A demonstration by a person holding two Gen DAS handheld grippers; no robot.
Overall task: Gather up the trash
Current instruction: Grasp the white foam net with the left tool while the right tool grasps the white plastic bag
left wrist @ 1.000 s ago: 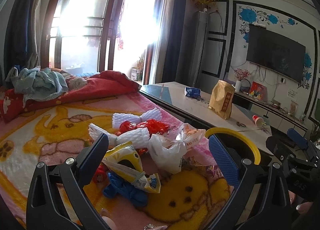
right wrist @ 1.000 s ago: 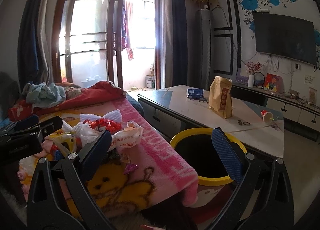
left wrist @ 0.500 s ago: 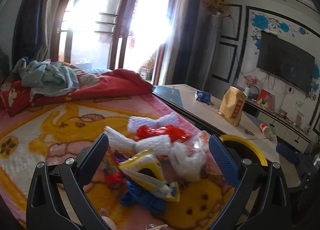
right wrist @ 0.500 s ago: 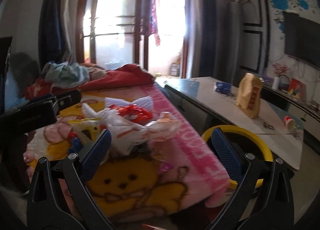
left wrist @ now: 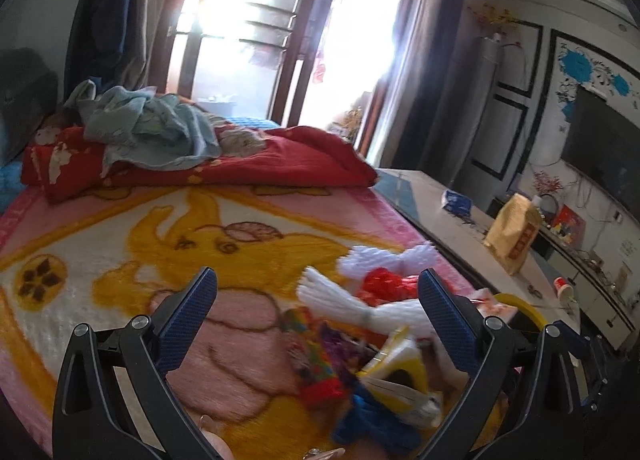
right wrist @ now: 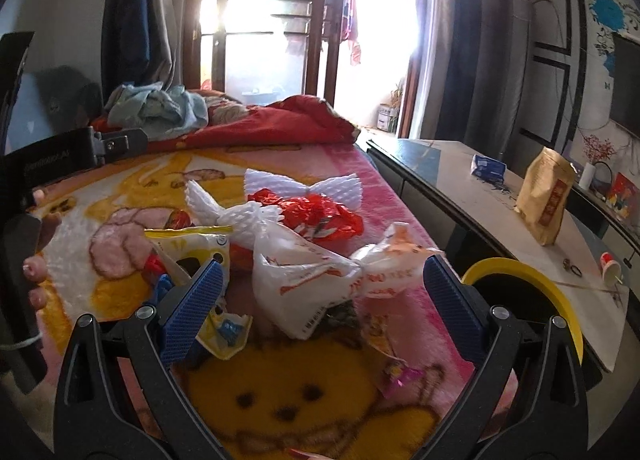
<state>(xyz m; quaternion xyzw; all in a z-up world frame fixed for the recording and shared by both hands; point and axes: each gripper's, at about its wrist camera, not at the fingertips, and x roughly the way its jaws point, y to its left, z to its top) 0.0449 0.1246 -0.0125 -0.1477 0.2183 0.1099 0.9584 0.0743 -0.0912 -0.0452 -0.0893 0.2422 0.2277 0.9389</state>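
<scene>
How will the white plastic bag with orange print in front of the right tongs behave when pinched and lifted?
The crumpled white plastic bag with orange print looks thin and floppy, so it will probably sag and deform. It seems light for its size. Its film may slip from the open right tongs unless gripped at a bunched fold.

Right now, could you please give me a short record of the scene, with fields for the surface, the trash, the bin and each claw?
surface: pink and yellow cartoon blanket on a bed
trash: white printed plastic bag, red crinkled wrapper, white foam fruit nets, yellow and white snack packet, all piled together on the blanket
bin: yellow-rimmed round bin, beside the bed, right of the pile
left claw: open, empty, above the blanket
right claw: open, empty, facing the plastic bag
</scene>
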